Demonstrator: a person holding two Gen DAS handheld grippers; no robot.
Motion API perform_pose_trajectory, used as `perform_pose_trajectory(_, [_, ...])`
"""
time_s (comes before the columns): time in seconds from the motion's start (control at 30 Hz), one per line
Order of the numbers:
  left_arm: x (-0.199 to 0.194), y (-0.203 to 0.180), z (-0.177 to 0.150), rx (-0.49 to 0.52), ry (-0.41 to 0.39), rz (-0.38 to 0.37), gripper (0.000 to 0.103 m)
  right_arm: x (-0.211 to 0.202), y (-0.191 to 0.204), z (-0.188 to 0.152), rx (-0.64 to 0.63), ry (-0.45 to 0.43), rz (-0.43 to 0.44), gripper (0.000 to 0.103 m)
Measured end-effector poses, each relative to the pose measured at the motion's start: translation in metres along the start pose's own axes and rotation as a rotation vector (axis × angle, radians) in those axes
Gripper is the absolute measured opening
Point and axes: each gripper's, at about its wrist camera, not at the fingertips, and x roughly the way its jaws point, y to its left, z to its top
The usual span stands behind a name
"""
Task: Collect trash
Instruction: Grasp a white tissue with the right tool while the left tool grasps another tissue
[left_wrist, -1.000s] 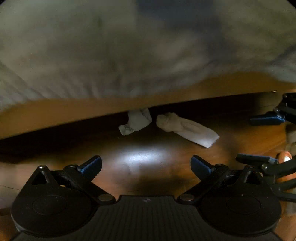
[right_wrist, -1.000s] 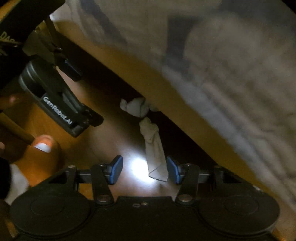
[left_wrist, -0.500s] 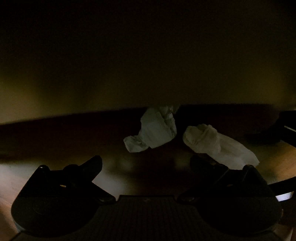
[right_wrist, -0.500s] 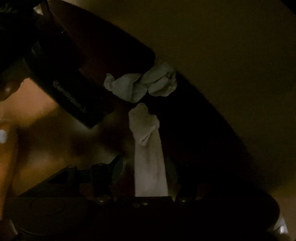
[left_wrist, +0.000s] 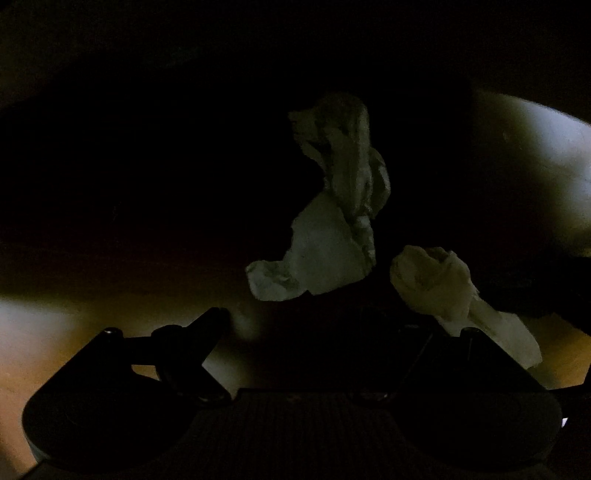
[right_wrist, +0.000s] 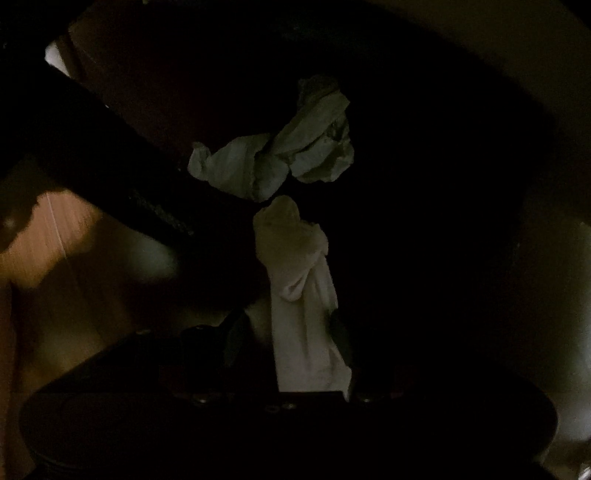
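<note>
Two white tissues lie on the wooden floor (left_wrist: 37, 332) in deep shadow. The crumpled tissue (left_wrist: 325, 251) sits just beyond the fingertips of my left gripper (left_wrist: 295, 317), whose jaws are closing with nothing pressed between them. The long twisted tissue (left_wrist: 443, 291) lies to its right, partly behind the right finger. In the right wrist view the long twisted tissue (right_wrist: 299, 295) runs between the fingers of my right gripper (right_wrist: 287, 326), which stand apart around it; a gap shows on its left side. The crumpled tissue (right_wrist: 280, 158) lies farther ahead.
The left gripper's dark body (right_wrist: 110, 158) crosses the right wrist view from the upper left, close to the crumpled tissue. A pale board (right_wrist: 498, 55) hangs over the spot at the upper right. Lit floor (right_wrist: 55, 229) shows to the left.
Both grippers have sunk toward the floor, so the tissues look larger and the views have gone dark. The left jaws have narrowed. The long tissue now lies between the right fingers.
</note>
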Motion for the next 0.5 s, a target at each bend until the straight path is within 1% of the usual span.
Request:
perform_pose_trajectory(0.1, [-0.003,-0.002,-0.001,0.002,-0.018,0.002,0.082,-0.002,-0.002,-0.001,0.008,0.002,0.014,0.049])
perform_pose_trajectory(0.13, [-0.004,-0.003,-0.001,0.007,-0.019,0.000,0.082,-0.003,-0.004,-0.003,0.020,0.001,0.017,0.043])
perform_pose_trajectory(0.17, [-0.004,-0.004,-0.004,0.017,-0.019,0.007,0.078,-0.004,-0.006,-0.003,0.028,0.001,0.006,0.025])
perform_pose_trajectory(0.2, [-0.006,-0.004,-0.005,0.027,-0.021,0.008,0.068,-0.005,-0.007,-0.004,0.032,0.004,-0.010,0.013])
perform_pose_trajectory(0.23, [-0.009,-0.004,-0.005,0.031,-0.022,0.008,0.062,-0.006,-0.009,-0.005,0.045,0.018,-0.008,0.004])
perform_pose_trajectory(0.27, [-0.009,-0.003,-0.005,0.034,-0.019,0.009,0.051,-0.008,-0.012,-0.006,0.073,0.031,0.010,0.003])
perform_pose_trajectory(0.3, [-0.012,-0.003,-0.005,0.038,-0.016,0.008,0.035,-0.008,-0.014,-0.008,0.096,0.042,0.023,0.003])
perform_pose_trajectory(0.33, [-0.014,-0.003,-0.004,0.041,-0.007,0.004,0.029,-0.009,-0.016,-0.012,0.101,0.054,0.016,0.003])
perform_pose_trajectory(0.37, [-0.016,-0.003,-0.005,0.045,0.009,0.000,0.020,-0.011,-0.017,-0.015,0.102,0.068,0.005,0.002])
perform_pose_trajectory(0.4, [-0.017,-0.003,-0.006,0.046,0.023,-0.003,0.014,-0.013,-0.018,-0.018,0.118,0.082,0.007,0.002])
perform_pose_trajectory(0.5, [-0.022,-0.001,-0.013,0.063,0.066,-0.008,0.010,-0.027,-0.023,-0.030,0.182,0.121,0.009,0.002])
